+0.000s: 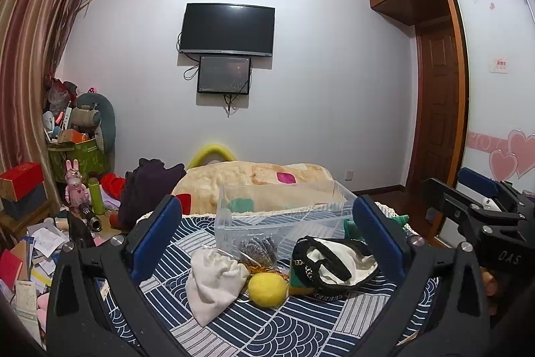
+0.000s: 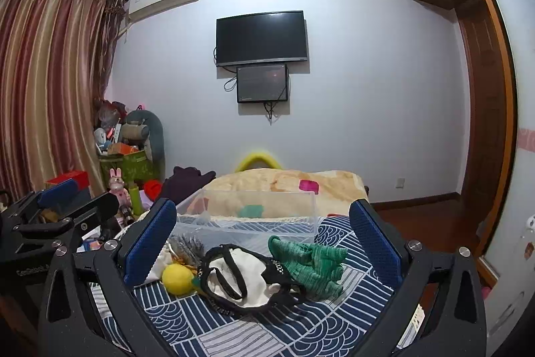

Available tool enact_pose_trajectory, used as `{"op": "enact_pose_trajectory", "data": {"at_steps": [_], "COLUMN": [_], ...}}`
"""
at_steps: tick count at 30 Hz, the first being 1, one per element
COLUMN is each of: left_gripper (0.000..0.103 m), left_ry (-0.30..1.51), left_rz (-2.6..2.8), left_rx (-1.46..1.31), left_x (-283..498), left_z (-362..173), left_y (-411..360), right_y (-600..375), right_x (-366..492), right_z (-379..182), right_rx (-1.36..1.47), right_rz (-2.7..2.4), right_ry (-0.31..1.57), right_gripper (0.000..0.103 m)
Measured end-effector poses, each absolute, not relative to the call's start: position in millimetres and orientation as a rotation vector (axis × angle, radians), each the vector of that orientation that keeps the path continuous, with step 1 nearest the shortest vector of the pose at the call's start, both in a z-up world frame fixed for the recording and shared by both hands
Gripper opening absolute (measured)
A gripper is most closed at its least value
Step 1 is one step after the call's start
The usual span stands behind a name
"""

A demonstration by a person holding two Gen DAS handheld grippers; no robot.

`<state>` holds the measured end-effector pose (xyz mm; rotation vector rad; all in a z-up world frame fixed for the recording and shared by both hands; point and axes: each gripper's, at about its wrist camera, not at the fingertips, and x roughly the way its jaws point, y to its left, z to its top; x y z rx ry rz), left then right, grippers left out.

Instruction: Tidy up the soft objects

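Here the left hand-held gripper (image 1: 267,243) was open wide and held nothing. The right hand-held gripper (image 2: 262,243) was open wide and empty too. Both hung over a blue patterned cloth (image 2: 274,333). On it lay a white pouch (image 1: 214,283), a yellow ball (image 1: 267,289), a black-and-white bag (image 2: 244,283) and a green knit thing (image 2: 311,266). Just behind them sat a clear plastic box (image 2: 247,216), which looked empty. It seemed no sorting had started. Next, one gripper would need to go down and close softly on one soft thing.
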<state>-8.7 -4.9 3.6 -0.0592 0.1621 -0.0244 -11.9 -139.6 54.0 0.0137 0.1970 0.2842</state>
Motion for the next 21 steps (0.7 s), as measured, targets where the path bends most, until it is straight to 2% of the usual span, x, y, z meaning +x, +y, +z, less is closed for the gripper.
{"op": "enact_pose_trajectory", "data": {"at_steps": [21], "left_gripper": [0.103], "left_ry": [0.161], "left_rz": [-0.010], "left_rx": [-0.064], "left_x": [-6.8], "left_z": [1.9], "left_y": [-6.1], "right_y": [-143.2], "right_x": [-13.4], "right_z": [56.8], "right_rx": [0.033], "right_rz": [0.282], "right_ry": [0.193], "right_gripper": [0.103]}}
